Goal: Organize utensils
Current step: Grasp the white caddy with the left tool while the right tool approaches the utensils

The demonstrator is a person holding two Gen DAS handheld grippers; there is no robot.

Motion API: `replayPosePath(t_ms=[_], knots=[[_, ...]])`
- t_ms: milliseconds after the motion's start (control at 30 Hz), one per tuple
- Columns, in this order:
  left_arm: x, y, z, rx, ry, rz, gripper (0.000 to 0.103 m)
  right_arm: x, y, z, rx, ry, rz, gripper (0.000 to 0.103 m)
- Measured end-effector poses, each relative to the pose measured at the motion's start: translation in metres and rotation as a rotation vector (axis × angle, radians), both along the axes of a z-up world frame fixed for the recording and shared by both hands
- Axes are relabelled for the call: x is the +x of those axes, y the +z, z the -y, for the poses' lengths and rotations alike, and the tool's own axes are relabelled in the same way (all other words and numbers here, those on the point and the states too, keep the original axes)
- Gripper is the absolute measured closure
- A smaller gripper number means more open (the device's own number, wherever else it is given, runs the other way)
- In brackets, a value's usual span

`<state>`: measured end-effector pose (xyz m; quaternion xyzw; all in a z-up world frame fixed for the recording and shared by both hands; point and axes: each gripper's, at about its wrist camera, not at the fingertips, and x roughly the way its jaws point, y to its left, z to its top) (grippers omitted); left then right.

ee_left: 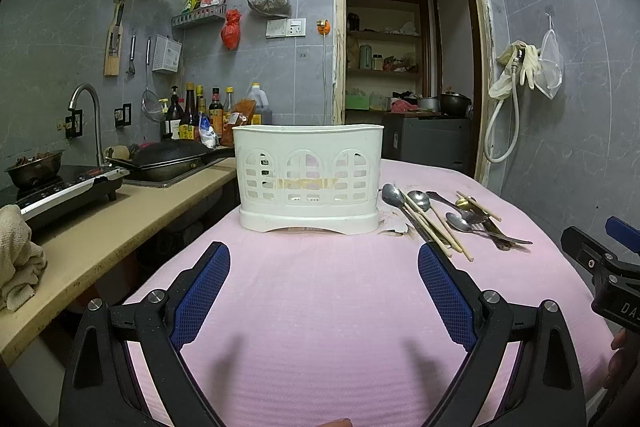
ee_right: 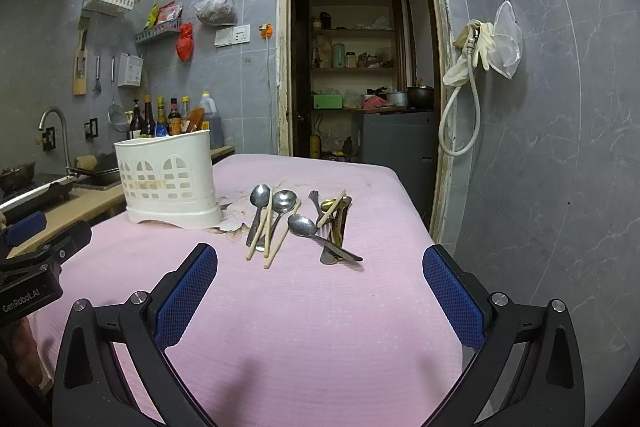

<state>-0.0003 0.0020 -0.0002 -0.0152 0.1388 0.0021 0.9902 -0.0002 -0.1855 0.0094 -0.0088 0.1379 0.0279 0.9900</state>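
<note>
Loosely heaped, steel spoons (ee_right: 280,205) and wooden chopsticks (ee_right: 260,227) lie on the pink cloth (ee_right: 320,307), beside the white slotted caddy (ee_right: 170,183); left gripper (ee_left: 324,259) and right gripper (ee_right: 320,261) gape wide, empty; nothing blocks them.

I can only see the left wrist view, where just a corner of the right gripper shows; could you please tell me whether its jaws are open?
Observer: Yes. In the right wrist view the right gripper stands wide open, with nothing between its blue pads.
Operator: Thank you. Where does the heap of metal spoons and wooden chopsticks lie relative to it?
Observer: On the pink tablecloth, ahead of the fingertips and slightly left of the midline, touching neither finger.
Operator: And the white plastic utensil caddy?
Observer: It stands left of the heap, and its narrow end wall turned toward the heap is plain, without the arched cutouts.
</note>
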Motion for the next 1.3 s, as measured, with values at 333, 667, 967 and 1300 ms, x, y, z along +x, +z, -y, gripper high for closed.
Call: replayPosePath(t_ms=[333,667,967,1300], knots=[[0.0,0.0,0.002,0.006,-0.006,-0.004,0.011,-0.002,0.0,0.001,-0.003,-0.009,0.008,0.0],[0.038,0.024,0.012,0.022,-0.098,-0.028,0.011,0.021,0.027,0.03,-0.032,0.014,0.039,0.0],[0.105,0.039,0.034,-0.016,-0.259,-0.182,0.011,0.091,0.043,0.071,-0.03,0.076,-0.108,0.0],[0.17,0.039,0.06,-0.031,-0.337,-0.349,0.036,0.172,0.034,0.09,0.033,0.171,-0.306,0.01]])
